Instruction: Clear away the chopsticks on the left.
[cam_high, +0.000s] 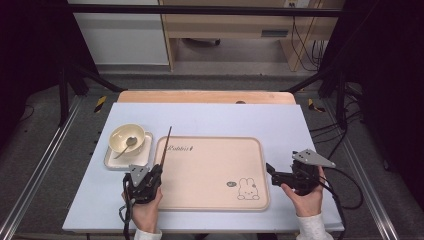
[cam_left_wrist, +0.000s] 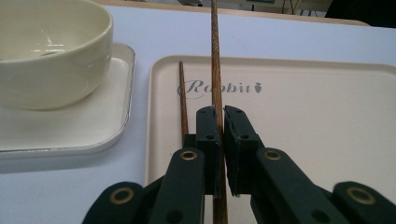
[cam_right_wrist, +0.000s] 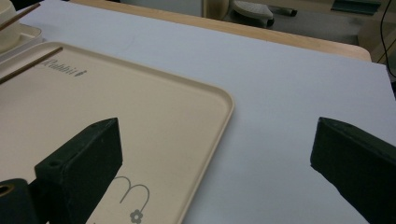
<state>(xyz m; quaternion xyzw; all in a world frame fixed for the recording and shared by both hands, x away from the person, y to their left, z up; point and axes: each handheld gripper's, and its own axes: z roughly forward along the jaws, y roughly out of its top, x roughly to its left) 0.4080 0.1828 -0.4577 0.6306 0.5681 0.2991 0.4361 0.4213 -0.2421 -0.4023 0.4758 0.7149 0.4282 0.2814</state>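
Nearest the bottom edge of the high view, the left gripper (cam_high: 150, 176) sits at lower left with its jaws pinched nearly together on a thin brown chopstick (cam_left_wrist: 216, 70). In the left gripper view the stick runs up the middle of the frame, clamped near its thicker end, the long tip jutting free toward the top. A second chopstick (cam_left_wrist: 183, 100) lies just left of it, flat on the beige tray (cam_high: 210, 197).

I'd judge the held stick light, stiff and rather slick: a narrow rod that could swivel or slide between flat pads. Gripped this far back, the tip has plenty of leverage to wag, so a hold nearer the middle would steady it.

At lower right of the high view the right gripper (cam_high: 272, 172) hovers by the tray's right edge, jaws spread wide with nothing between them.

Farther up, the tray reads "Rabbit" (cam_left_wrist: 219, 87) in script with a small carrot mark, and a bunny drawing (cam_high: 248, 190) sits in its lower right corner. Beyond, at centre left, a cream bowl (cam_high: 127, 138) holding a spoon (cam_high: 128, 144) stands on a small square plate (cam_high: 145, 155).
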